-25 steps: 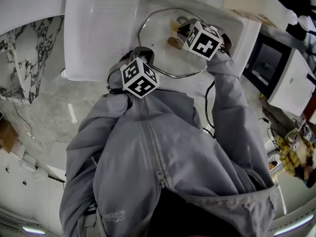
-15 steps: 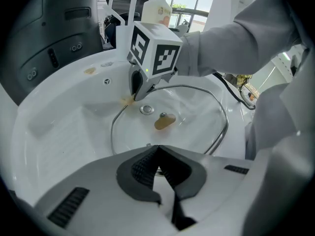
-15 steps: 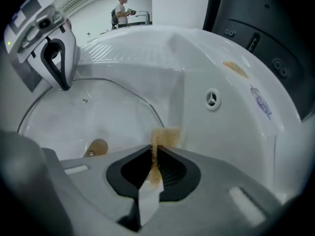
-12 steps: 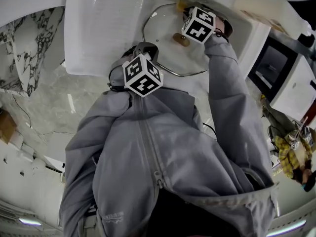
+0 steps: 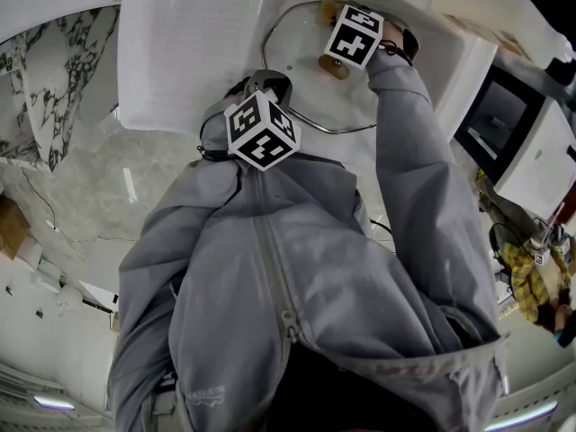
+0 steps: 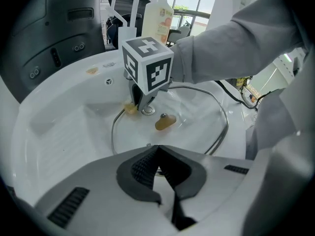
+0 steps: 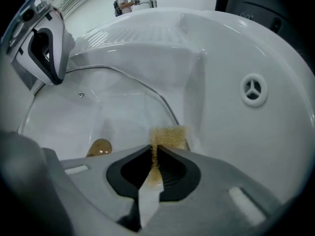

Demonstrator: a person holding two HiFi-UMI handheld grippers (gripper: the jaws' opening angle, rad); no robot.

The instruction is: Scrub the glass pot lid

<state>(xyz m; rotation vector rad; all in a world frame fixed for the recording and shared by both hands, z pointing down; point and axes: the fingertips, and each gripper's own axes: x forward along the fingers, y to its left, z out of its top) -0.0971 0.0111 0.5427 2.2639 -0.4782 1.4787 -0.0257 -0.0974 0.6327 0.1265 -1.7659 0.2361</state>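
The glass pot lid (image 5: 301, 93) with a metal rim and an amber knob (image 5: 334, 67) lies in the white sink (image 5: 432, 52). My left gripper (image 5: 273, 85) is shut on the lid's near rim (image 6: 219, 136), which runs in between its closed jaws (image 6: 158, 168). My right gripper (image 5: 339, 16) is shut on a small tan sponge (image 7: 167, 136). It presses the sponge against the lid's far rim (image 7: 162, 102), close to the sink wall. The left gripper view shows the sponge (image 6: 130, 108) under the right gripper (image 6: 138, 103), beyond the knob (image 6: 165, 123).
A ribbed draining board (image 5: 198, 43) lies left of the basin. An overflow hole (image 7: 254, 89) sits in the sink wall right of the sponge. A soap bottle (image 6: 158, 16) stands behind the sink. Marble counter (image 5: 63, 106) is at left, a dark appliance (image 5: 499, 115) at right.
My right gripper has carried the sponge from beside the knob out to the lid's far rim. The left gripper has kept its hold on the near rim.
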